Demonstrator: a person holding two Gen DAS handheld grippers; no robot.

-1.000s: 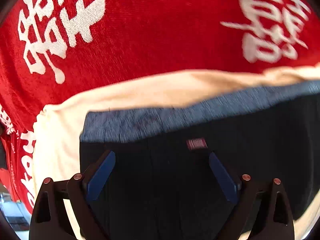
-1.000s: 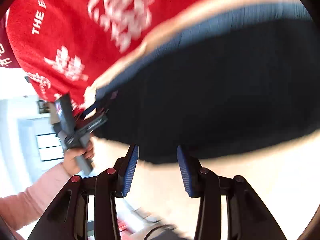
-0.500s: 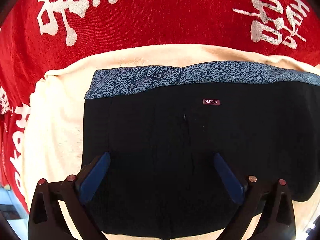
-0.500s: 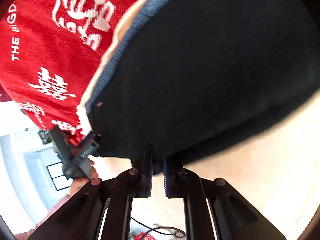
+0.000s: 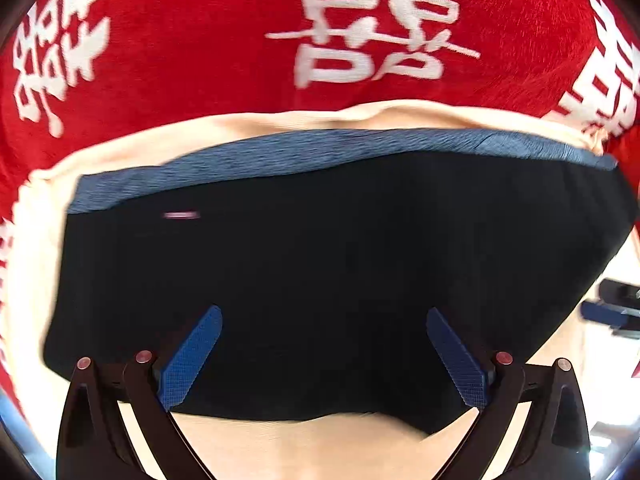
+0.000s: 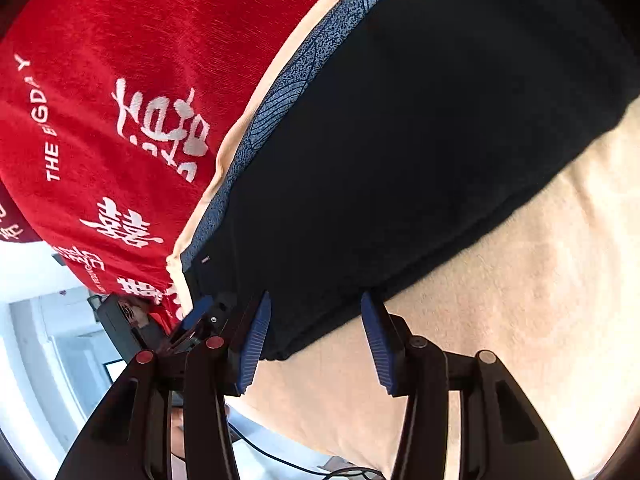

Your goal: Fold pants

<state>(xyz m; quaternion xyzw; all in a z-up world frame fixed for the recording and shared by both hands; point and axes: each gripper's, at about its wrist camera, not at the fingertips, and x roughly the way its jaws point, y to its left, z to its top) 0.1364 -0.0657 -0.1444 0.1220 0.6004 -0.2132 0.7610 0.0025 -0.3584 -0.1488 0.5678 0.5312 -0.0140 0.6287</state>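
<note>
And the right hand-held gripper (image 6: 316, 336) lets go: half a second ago its blue pads (image 6: 253, 346) were pinched together at the near hem of the black pants (image 6: 400, 140), now they stand wide apart with the hem corner lying loose between them on the cream cloth (image 6: 500, 300). In the left wrist view, the left hand-held gripper (image 5: 324, 356) has swung rightward: the small maroon label (image 5: 182, 215) has slid from centre to the left, the pants' right edge has come into sight, and the other gripper's tip (image 5: 612, 316) now peeks in at the far right.
</note>
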